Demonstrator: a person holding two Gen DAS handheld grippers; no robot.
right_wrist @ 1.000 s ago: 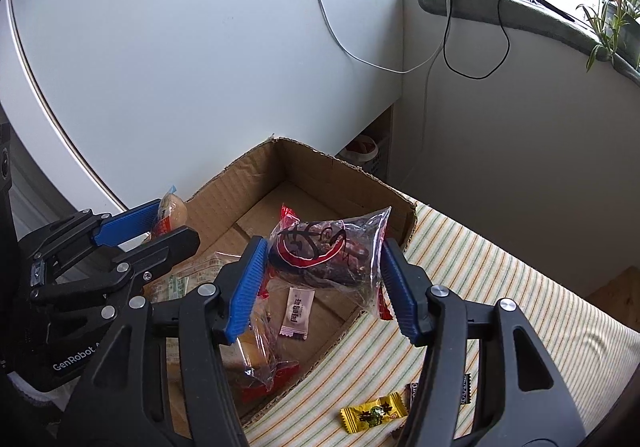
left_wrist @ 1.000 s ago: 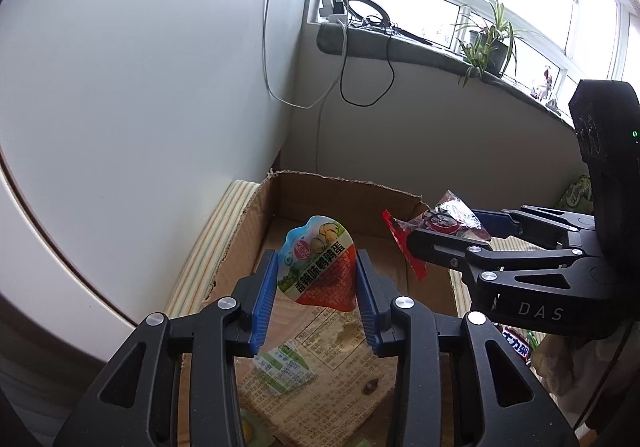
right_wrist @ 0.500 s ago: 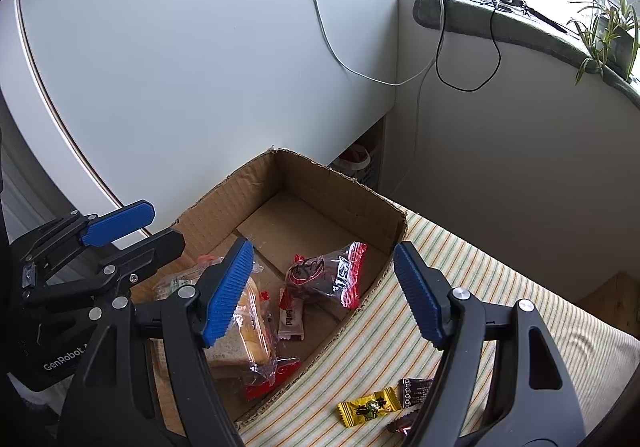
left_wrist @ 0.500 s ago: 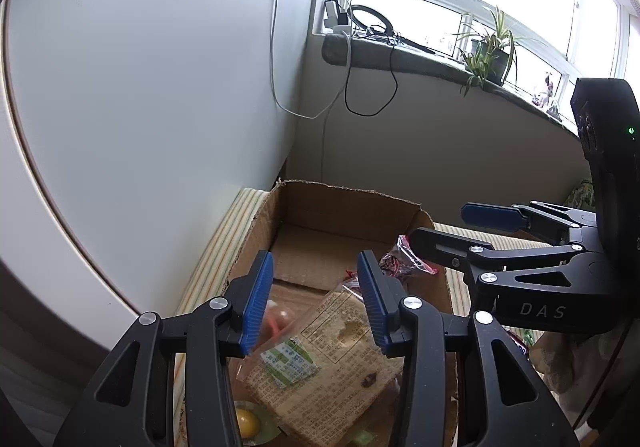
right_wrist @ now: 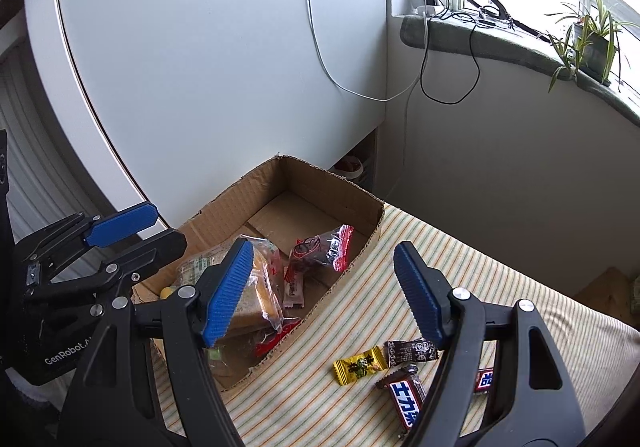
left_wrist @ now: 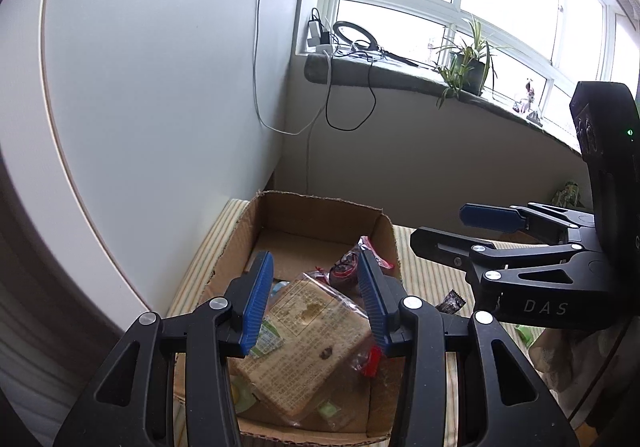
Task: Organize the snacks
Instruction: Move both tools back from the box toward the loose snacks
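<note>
An open cardboard box [left_wrist: 324,207] [right_wrist: 304,183] stands on a striped cloth. Inside lie a wrapped bread slice [left_wrist: 308,343] [right_wrist: 260,287], a clear red-edged snack bag [right_wrist: 324,247] [left_wrist: 348,267] and a small sachet [right_wrist: 294,289]. My left gripper [left_wrist: 316,299] is open and empty above the box's near end. My right gripper [right_wrist: 324,287] is open and empty above the box's right wall; it shows in the left wrist view [left_wrist: 452,231]. On the cloth lie a yellow candy [right_wrist: 358,365], a dark candy [right_wrist: 410,351] and a chocolate bar [right_wrist: 404,399].
The striped cloth [right_wrist: 460,263] covers the surface around the box. A white panel [right_wrist: 200,67] stands behind the box. Cables hang from the windowsill [right_wrist: 480,43], which also holds a potted plant [right_wrist: 592,43]. A second bar wrapper [right_wrist: 486,381] lies at the right.
Both grippers let go: the left dropped its egg-picture pouch and the right dropped the red-edged bag into the box. Both have since risen and pulled back, jaws open.
</note>
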